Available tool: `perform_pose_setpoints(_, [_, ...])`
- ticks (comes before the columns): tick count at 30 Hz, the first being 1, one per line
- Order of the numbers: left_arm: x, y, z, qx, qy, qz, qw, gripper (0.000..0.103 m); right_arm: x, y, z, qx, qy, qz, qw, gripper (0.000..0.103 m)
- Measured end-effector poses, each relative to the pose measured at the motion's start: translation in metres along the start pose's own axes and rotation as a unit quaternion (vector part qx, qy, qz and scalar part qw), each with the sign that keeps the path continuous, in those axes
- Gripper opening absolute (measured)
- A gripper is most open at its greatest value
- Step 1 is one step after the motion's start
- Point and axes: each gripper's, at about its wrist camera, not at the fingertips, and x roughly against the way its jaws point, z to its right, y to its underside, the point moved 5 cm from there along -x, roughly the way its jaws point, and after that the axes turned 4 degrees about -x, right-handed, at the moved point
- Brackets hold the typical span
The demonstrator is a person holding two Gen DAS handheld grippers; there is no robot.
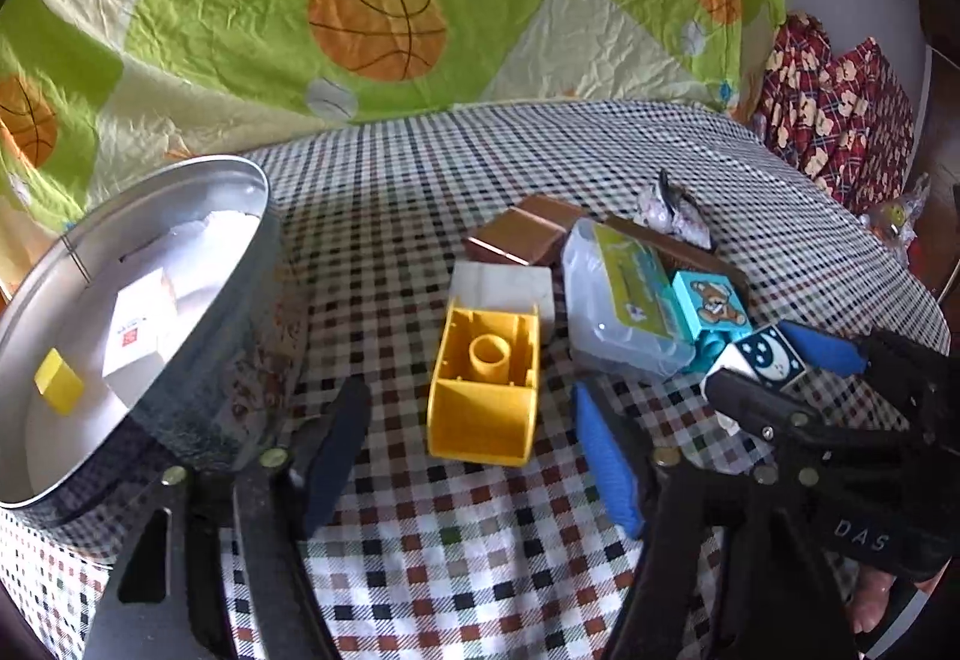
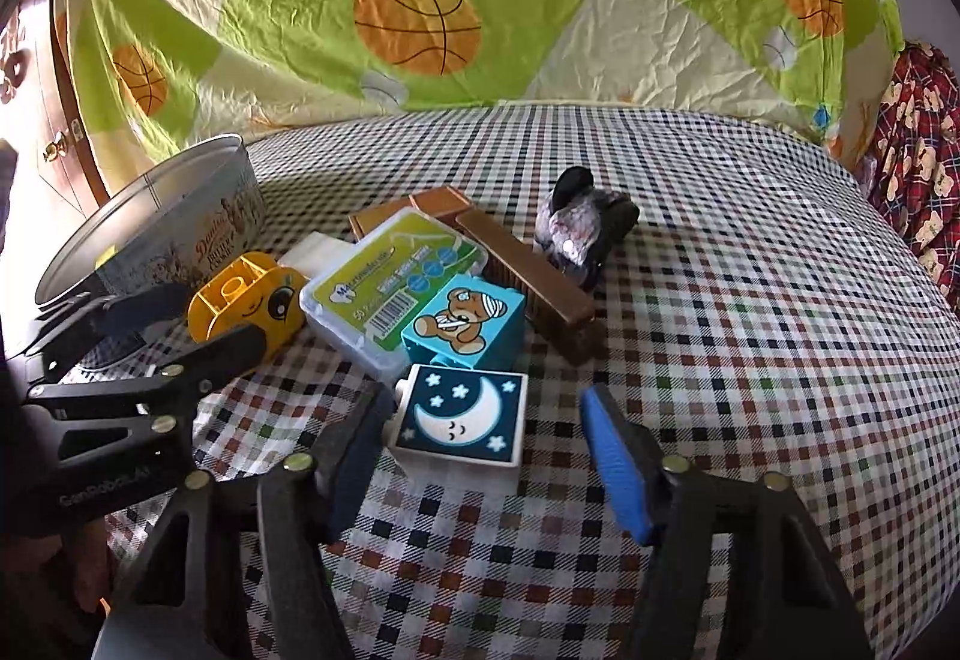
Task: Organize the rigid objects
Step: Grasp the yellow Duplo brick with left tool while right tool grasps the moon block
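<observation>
Where the left wrist view looks down, a checked tablecloth (image 1: 420,168) covers the surface, backed by a crumpled green quilt (image 1: 252,0) printed with basketballs; red patterned fabric (image 1: 840,108) lies at the far right. One open round tin (image 1: 198,294) sits at left, holding one small yellow block (image 1: 58,389) and white pieces. One yellow toy brick (image 1: 486,390) lies hollow side up between the fingers of the left gripper (image 1: 474,456); its jaws stand apart, pads clear of the brick. Beyond: two copper boxes, one clear plastic case (image 1: 624,300), one teal bear block (image 1: 711,306).

Right wrist view: same cloth, same quilt. One moon block (image 2: 462,414) lies flat on the table between the fingers of the right gripper (image 2: 486,456); jaws part open, the left pad just beside it, contact unclear. Behind it: one dark wrapped bundle (image 2: 576,234).
</observation>
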Motion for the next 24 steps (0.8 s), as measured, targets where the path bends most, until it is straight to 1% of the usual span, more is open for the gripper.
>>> perform_pose_setpoints(1, [-0.002,-0.001,-0.002,0.006,0.003,-0.002,1.0,0.06,-0.002,0.0,0.001,0.001,0.001,-0.004,1.0,0.06])
perform_pose_setpoints(2, [-0.006,0.001,-0.004,0.013,0.009,-0.014,0.9998,0.055,-0.002,0.001,0.0,0.002,0.001,-0.006,1.0,0.059])
perform_pose_setpoints(3, [-0.008,0.002,-0.004,0.018,0.015,-0.02,0.9995,0.042,-0.002,0.001,0.0,0.004,0.002,-0.006,1.0,0.056])
perform_pose_setpoints(4, [-0.009,0.003,-0.004,0.019,0.02,-0.022,0.9994,0.036,-0.002,0.002,-0.001,0.007,0.004,-0.005,1.0,0.049])
perform_pose_setpoints(5, [-0.009,0.004,-0.004,0.018,0.022,-0.023,0.9993,0.031,-0.003,0.002,-0.001,0.01,0.007,-0.005,1.0,0.045])
perform_pose_setpoints(7, [-0.009,0.004,-0.001,0.01,0.013,-0.022,0.9996,0.03,-0.002,0.002,-0.003,0.016,0.01,-0.003,1.0,0.045])
perform_pose_setpoints(10, [-0.003,0.004,0.0,0.008,0.009,-0.007,0.9999,0.03,0.002,0.001,-0.003,0.015,0.009,0.009,1.0,0.045])
perform_pose_setpoints(17, [0.009,0.001,-0.007,0.017,-0.005,0.028,0.9995,0.03,0.019,0.0,-0.001,0.008,0.008,0.063,0.998,0.045])
perform_pose_setpoints(24, [0.02,-0.002,-0.011,0.023,-0.024,0.057,0.9978,0.03,0.027,0.0,-0.004,0.017,0.011,0.091,0.996,0.045])
